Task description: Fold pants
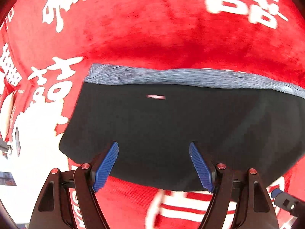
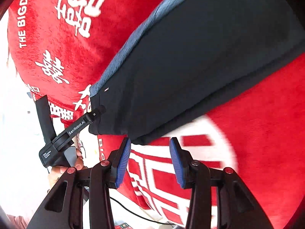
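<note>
folded dark pants (image 1: 171, 129) on red blanket (image 1: 152, 28) (white lettering); left gripper (image 1: 154, 164) fingers wide, right gripper (image 2: 150, 160) fingers parted, both empty.

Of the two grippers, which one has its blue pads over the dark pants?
The left gripper: its open blue pads frame the dark pants. The right gripper, also open, frames only the red blanket beside the pants' edge.

Both fisheye views are bright and bend hard toward dark corners. The red cloth (image 1: 152, 28) and the pants' (image 1: 171, 126) edge smear with motion blur. White areas at left are blown out by glare.
</note>
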### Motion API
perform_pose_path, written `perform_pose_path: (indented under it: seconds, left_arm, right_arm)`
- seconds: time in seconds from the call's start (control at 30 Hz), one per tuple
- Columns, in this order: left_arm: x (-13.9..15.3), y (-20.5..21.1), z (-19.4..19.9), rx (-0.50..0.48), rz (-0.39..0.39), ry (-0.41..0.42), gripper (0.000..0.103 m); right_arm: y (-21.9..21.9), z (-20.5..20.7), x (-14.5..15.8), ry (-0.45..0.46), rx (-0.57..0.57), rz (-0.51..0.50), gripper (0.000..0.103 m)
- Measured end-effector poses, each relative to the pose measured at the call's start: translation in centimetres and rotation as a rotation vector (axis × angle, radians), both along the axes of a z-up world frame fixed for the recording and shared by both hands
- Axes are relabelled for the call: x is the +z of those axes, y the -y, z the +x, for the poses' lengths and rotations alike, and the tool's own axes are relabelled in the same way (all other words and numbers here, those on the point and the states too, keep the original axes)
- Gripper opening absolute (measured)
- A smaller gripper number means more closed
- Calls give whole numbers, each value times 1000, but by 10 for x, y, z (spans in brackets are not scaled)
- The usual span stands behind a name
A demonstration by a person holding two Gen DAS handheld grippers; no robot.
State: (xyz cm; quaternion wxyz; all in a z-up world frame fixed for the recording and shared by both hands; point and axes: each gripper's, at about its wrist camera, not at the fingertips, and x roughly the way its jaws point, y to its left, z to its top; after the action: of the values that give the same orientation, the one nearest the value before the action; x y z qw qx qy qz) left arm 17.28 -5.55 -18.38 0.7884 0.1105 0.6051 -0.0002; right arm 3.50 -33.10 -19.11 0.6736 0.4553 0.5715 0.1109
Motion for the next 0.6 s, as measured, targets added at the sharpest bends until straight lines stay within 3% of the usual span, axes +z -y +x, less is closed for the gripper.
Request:
perform_pose_path:
  seconds: [0.3,0.33,0.4,0.53,0.6]
  left_arm:
    - [-14,-23,4,15,-22,4,78]
    - [-18,-24,4,18,-19,-5,78]
    - [-19,-26,4,13,-17,-12,78]
    - [-18,-27,-2,-39,13,6,78]
    - [-29,-27,-6,-63,36,-23,78]
  right_arm:
    - [-28,9,-11,23,-32,10,46]
    - [-28,14,-13,14,-42,16,39]
    - [-34,23,-9,-2,-46,-10,9]
    - [-42,21,12,24,-22,-67,6]
    - [-49,9,5,-13,2,-101,5]
